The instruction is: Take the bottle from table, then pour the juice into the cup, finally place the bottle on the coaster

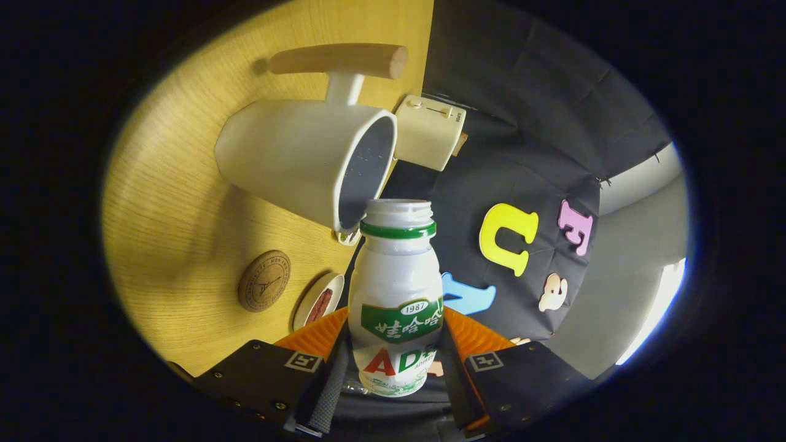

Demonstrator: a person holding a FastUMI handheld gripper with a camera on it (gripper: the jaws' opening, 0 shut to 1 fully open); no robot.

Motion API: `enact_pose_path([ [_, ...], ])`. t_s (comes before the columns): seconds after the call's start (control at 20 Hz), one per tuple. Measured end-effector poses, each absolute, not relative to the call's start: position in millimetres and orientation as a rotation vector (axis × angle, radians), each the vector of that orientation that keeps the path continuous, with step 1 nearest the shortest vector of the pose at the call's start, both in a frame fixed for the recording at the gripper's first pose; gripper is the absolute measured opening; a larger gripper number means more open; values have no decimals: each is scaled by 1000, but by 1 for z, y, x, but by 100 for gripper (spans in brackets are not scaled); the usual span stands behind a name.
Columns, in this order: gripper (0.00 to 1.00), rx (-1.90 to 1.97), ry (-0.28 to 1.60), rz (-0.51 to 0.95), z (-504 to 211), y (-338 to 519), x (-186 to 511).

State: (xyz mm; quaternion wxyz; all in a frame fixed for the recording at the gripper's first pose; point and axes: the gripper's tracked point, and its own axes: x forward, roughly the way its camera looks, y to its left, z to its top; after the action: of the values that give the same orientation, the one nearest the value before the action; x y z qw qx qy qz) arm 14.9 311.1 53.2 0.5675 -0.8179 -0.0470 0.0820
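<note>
The gripper (393, 374) clenches a small white plastic bottle (396, 294), uncapped, with green neck ring. Its open mouth sits at the rim of a white ceramic cup (295, 159) with wooden handle; the cup's contents cannot be told.

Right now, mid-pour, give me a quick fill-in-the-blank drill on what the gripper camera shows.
1. The gripper is shut on the ____, both fingers pressing its sides.
2. The bottle has no ____ on its open mouth, which sits at the rim of the cup.
3. The cup's handle is made of ____.
4. The round coaster lies on the table beside a small ____.

Missing words: bottle; cap; wood; dish
</note>
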Motion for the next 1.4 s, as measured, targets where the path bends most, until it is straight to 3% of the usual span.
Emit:
enact_pose_path([
  [1.4,71,-1160,103,249,28,275,31],
])
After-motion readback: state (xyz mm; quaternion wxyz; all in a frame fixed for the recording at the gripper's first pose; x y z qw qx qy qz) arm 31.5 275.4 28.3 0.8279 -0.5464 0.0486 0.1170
